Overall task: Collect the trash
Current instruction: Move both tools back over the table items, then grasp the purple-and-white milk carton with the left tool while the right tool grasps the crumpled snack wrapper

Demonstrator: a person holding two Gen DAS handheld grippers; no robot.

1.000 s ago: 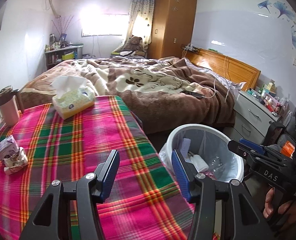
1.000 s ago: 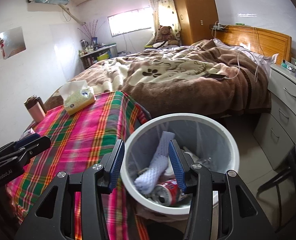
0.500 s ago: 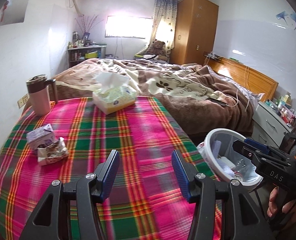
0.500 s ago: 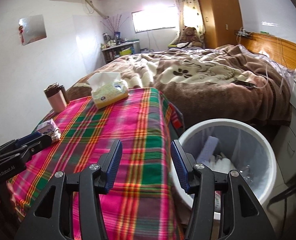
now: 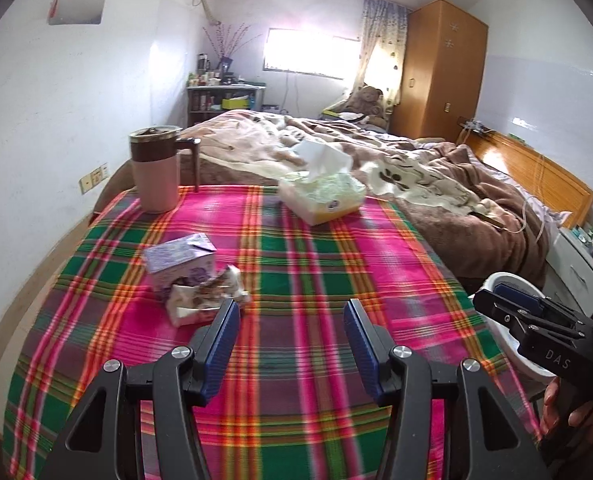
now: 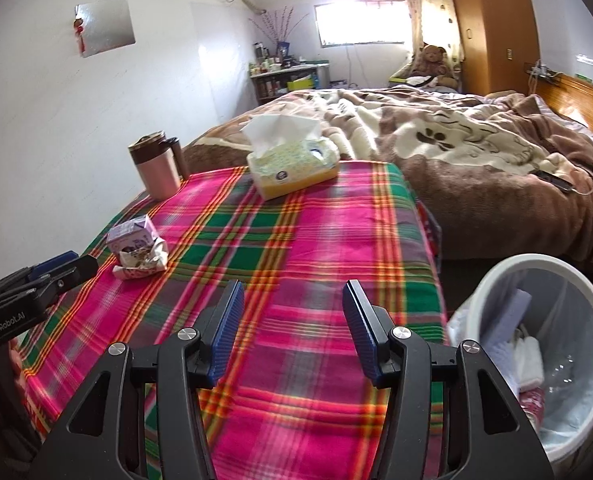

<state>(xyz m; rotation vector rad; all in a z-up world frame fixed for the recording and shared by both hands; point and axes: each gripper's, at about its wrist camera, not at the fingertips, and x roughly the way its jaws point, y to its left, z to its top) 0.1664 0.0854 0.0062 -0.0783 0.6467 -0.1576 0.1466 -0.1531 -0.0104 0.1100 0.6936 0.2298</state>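
A small purple carton (image 5: 180,262) (image 6: 130,236) and a crumpled wrapper (image 5: 206,294) (image 6: 142,262) lie together on the plaid tablecloth (image 5: 296,264). My left gripper (image 5: 292,320) hovers open over the cloth, its left pad just right of the wrapper, nothing between its fingers. My right gripper (image 6: 290,306) is open and empty too, above the middle of the table (image 6: 304,240). The white trash bin (image 6: 552,332) (image 5: 508,284), with a liner and several discarded items inside, stands off the table's right edge.
A pink mug with a brown lid (image 5: 156,170) (image 6: 156,168) and a tissue box (image 5: 322,196) (image 6: 292,168) sit at the table's far end. A bed with a brown blanket (image 5: 436,184) lies beyond, a drawer unit (image 5: 572,264) to the right.
Both grippers have swung left, away from the bin and over the table. The carton and wrapper now sit nearer the left gripper. The right gripper's jaws stand slightly wider.
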